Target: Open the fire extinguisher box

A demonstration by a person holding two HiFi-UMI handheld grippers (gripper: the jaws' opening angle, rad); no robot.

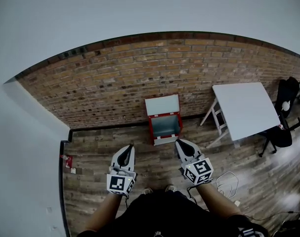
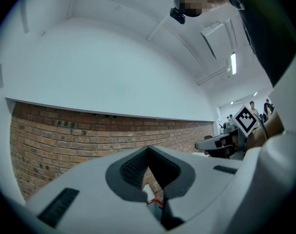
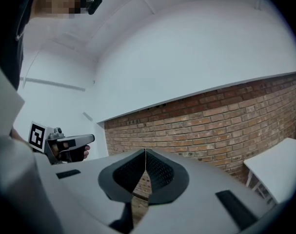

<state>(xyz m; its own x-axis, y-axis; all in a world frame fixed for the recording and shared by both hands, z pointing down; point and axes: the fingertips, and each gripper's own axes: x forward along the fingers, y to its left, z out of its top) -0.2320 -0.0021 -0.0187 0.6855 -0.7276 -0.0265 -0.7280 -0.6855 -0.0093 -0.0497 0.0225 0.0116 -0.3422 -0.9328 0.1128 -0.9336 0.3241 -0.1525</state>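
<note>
A red fire extinguisher box [image 1: 165, 127] stands on the wooden floor against the brick wall, its white lid [image 1: 162, 104] leaning back against the bricks and its pale inside showing. My left gripper [image 1: 129, 147] hangs shut and empty to the box's lower left. Just below the box's right front corner my right gripper [image 1: 178, 142] is shut with nothing in it. In the left gripper view the jaws [image 2: 148, 149] meet at the tips, and a sliver of the red box [image 2: 156, 201] shows under them. The right gripper view has its jaws [image 3: 146, 151] closed against the brick wall.
A white table [image 1: 246, 107] stands at the right of the box, with a dark chair [image 1: 285, 115] behind it. A cable [image 1: 229, 184] lies coiled on the floor at my right. A white wall corner [image 1: 28, 152] juts in at the left, with a small red object [image 1: 67, 161] at its foot.
</note>
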